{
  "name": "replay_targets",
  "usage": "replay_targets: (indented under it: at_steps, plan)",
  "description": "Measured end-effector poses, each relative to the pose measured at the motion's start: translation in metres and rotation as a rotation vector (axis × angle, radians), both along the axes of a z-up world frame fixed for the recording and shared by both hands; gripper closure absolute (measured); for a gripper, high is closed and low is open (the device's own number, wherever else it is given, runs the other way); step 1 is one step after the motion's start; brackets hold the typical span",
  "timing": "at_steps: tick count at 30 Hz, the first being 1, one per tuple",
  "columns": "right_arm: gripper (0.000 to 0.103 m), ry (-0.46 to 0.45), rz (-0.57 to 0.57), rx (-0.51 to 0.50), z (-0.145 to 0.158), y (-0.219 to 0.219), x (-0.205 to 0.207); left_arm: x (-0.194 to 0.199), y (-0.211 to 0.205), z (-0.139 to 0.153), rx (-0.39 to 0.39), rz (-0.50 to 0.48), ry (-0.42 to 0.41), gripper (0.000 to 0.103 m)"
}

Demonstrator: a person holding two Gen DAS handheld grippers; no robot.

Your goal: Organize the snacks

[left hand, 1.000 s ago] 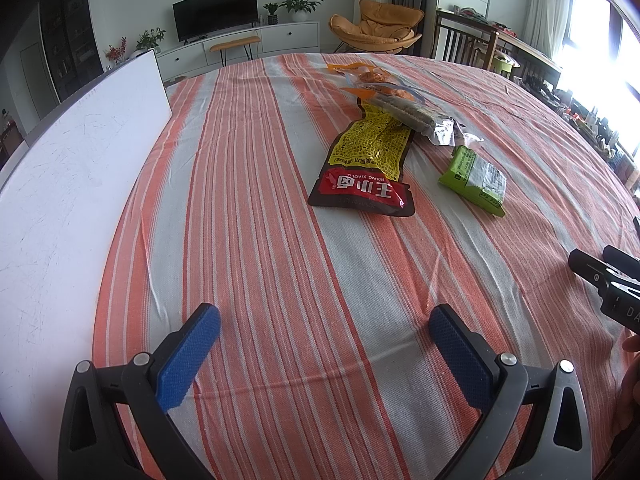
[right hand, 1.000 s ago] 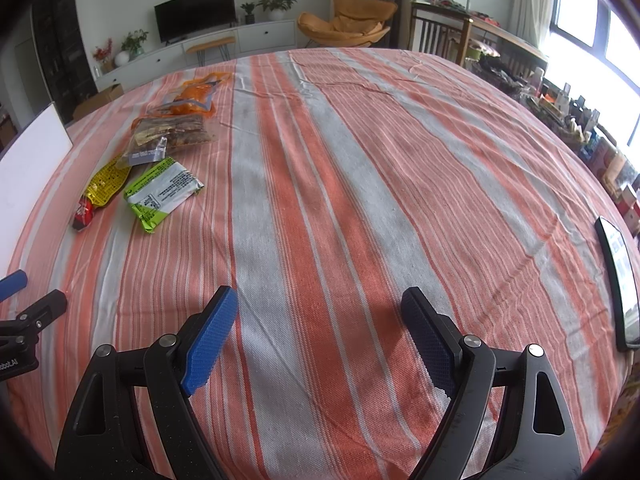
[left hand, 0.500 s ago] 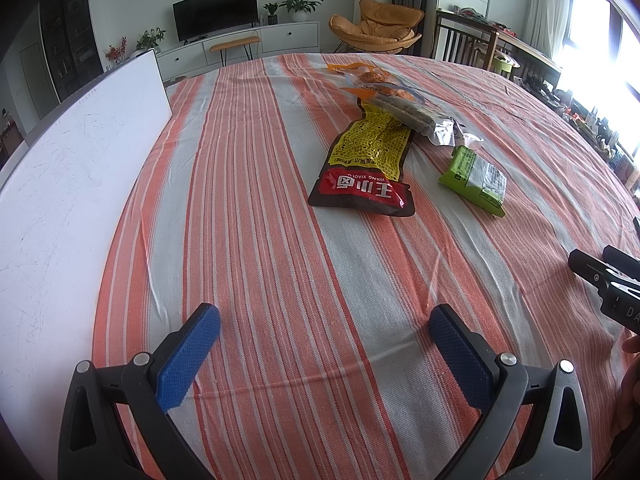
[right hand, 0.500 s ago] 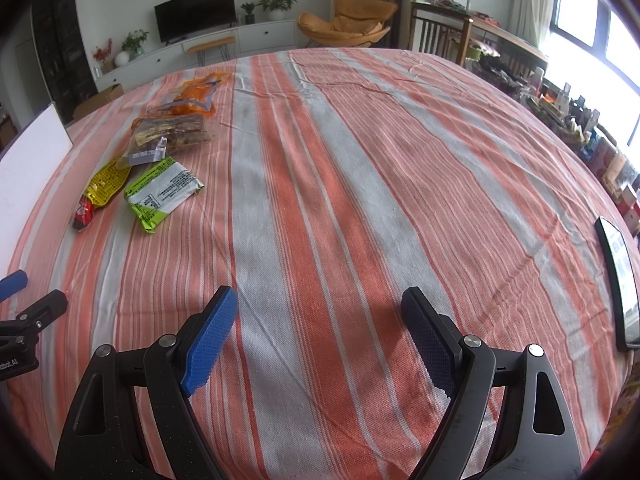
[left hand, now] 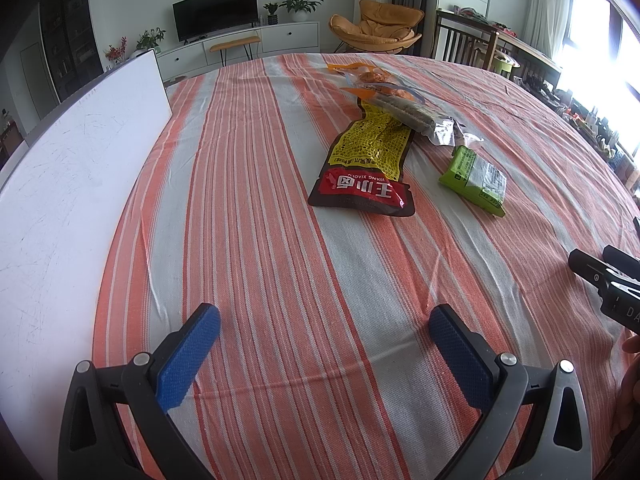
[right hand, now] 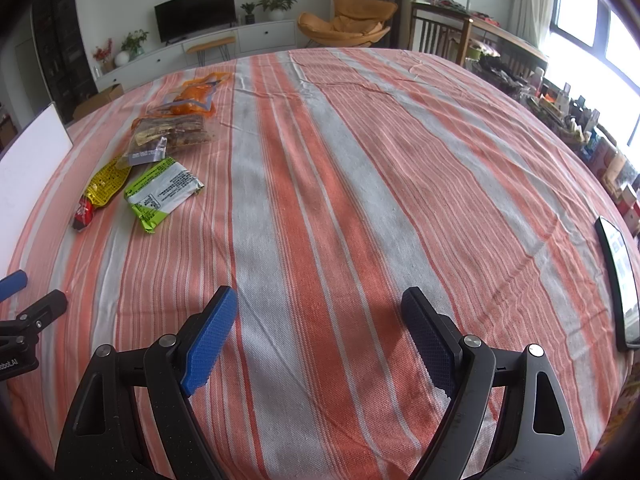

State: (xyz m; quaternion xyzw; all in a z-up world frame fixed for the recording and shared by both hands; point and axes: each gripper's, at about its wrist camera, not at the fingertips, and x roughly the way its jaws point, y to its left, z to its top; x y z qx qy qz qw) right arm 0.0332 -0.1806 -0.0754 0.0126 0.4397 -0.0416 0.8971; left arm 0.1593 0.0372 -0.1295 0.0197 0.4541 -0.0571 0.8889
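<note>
Several snack packs lie on the striped cloth. A yellow and red pouch [left hand: 366, 164] [right hand: 101, 188] sits nearest my left gripper. Beside it are a green packet [left hand: 476, 179] [right hand: 162, 194], a clear bag of brown snacks [left hand: 404, 114] [right hand: 172, 136] and a clear bag of orange snacks [left hand: 370, 78] [right hand: 194, 96]. My left gripper [left hand: 324, 332] stands open over bare cloth, well short of the pouch. My right gripper [right hand: 320, 316] is open too, nothing between its blue pads, far right of the packs.
A white board [left hand: 64, 184] [right hand: 28, 168] lies along the table's left side. A dark phone or tablet [right hand: 618, 280] rests near the right edge. The striped tablecloth [right hand: 360, 160] covers the whole table. Chairs, a TV stand and cluttered shelves stand beyond the table.
</note>
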Motion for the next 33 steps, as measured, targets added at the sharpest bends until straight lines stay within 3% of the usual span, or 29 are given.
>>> replay_targets:
  at_steps: [4, 7, 13, 16, 19, 20, 23, 26, 29, 31, 32, 33]
  plan:
    - [0.017, 0.000, 0.000, 0.001, 0.000, 0.000, 0.000, 0.008, -0.001, 0.005, -0.016, -0.057, 0.050, 0.001]
    - [0.017, 0.000, 0.000, 0.000, 0.000, 0.000, 0.000, 0.024, -0.006, 0.024, -0.032, -0.088, 0.027, 0.001]
    - [0.017, 0.000, 0.000, 0.000, 0.000, 0.000, 0.000, 0.084, -0.029, 0.033, 0.050, -0.146, 0.021, 0.001]
    - [0.017, 0.000, 0.000, 0.001, 0.000, 0.000, 0.000, 0.117, -0.035, 0.020, 0.049, -0.145, 0.095, 0.014]
    - [0.017, 0.000, 0.000, 0.001, 0.000, 0.000, 0.000, 0.126, -0.035, 0.013, 0.017, -0.138, 0.103, 0.038]
    - [0.017, 0.000, 0.000, 0.001, 0.000, 0.000, 0.000, 0.124, -0.034, 0.016, 0.005, -0.140, 0.074, 0.053]
    - [0.017, 0.000, 0.000, 0.001, 0.000, 0.000, 0.000, 0.110, -0.029, 0.021, -0.014, -0.075, 0.070, 0.060]
    - [0.017, 0.000, 0.000, 0.001, 0.000, 0.000, 0.000, 0.070, -0.014, 0.022, -0.070, 0.012, 0.093, 0.061]
    - [0.017, -0.001, 0.000, 0.002, 0.000, 0.000, 0.000, 0.017, 0.004, 0.021, -0.152, 0.050, 0.122, 0.065]
    - [0.017, -0.001, 0.000, 0.002, 0.000, 0.000, 0.000, -0.009, 0.011, 0.021, -0.164, 0.056, 0.131, 0.065]
    - [0.017, -0.001, 0.000, 0.002, 0.000, 0.000, 0.000, -0.020, 0.013, 0.022, -0.189, 0.039, 0.131, 0.062]
    - [0.017, -0.001, 0.000, 0.001, 0.000, 0.000, 0.000, -0.024, 0.013, 0.022, -0.218, 0.017, 0.132, 0.050]
